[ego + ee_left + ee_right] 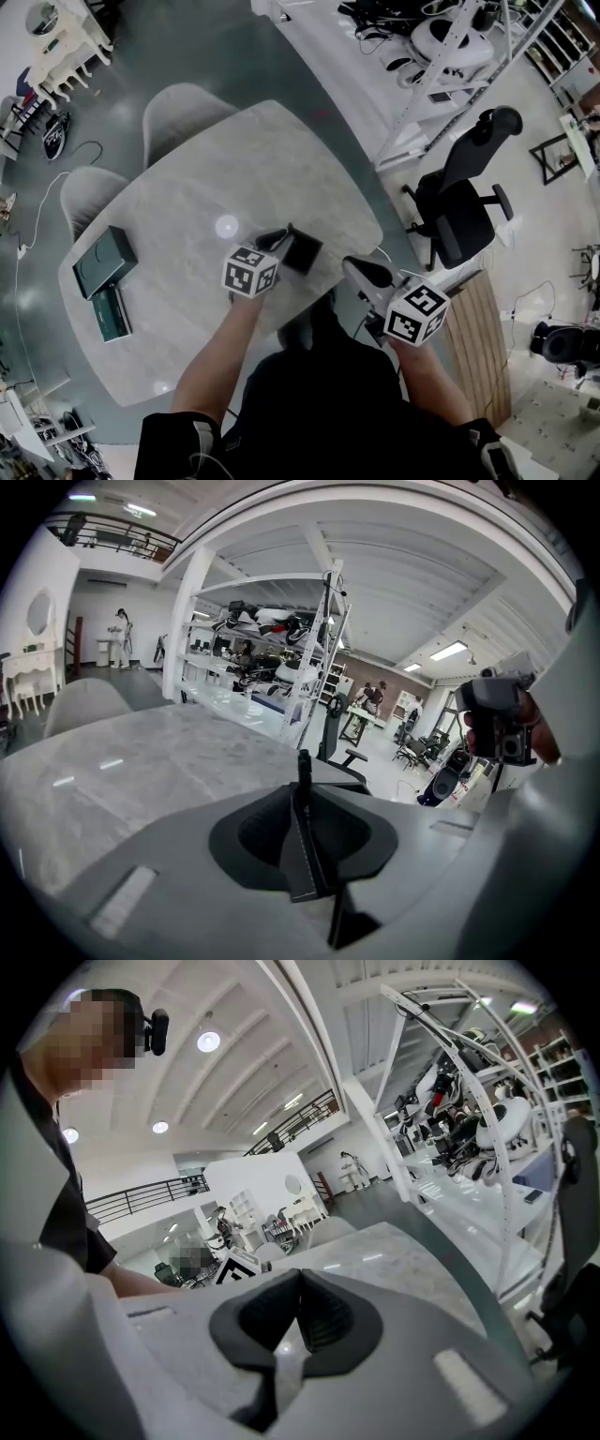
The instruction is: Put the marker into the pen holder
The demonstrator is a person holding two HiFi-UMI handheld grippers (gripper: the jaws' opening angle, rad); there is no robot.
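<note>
My left gripper (277, 237) is shut on a thin dark marker (303, 764), which sticks up from between its jaws in the left gripper view. In the head view the marker's tip (290, 228) sits just above the black square pen holder (304, 253), near the table's front right edge. That gripper is right beside the holder's left side. The holder is hidden in both gripper views. My right gripper (362, 271) hangs off the table's edge to the right, its jaws (300, 1277) shut on nothing.
Two dark green boxes (103, 261) (112, 313) lie at the left end of the marble table (206, 187). Two grey chairs (183, 108) (87, 192) stand behind it. A black office chair (464, 202) and a wooden bench (478, 342) are on the right.
</note>
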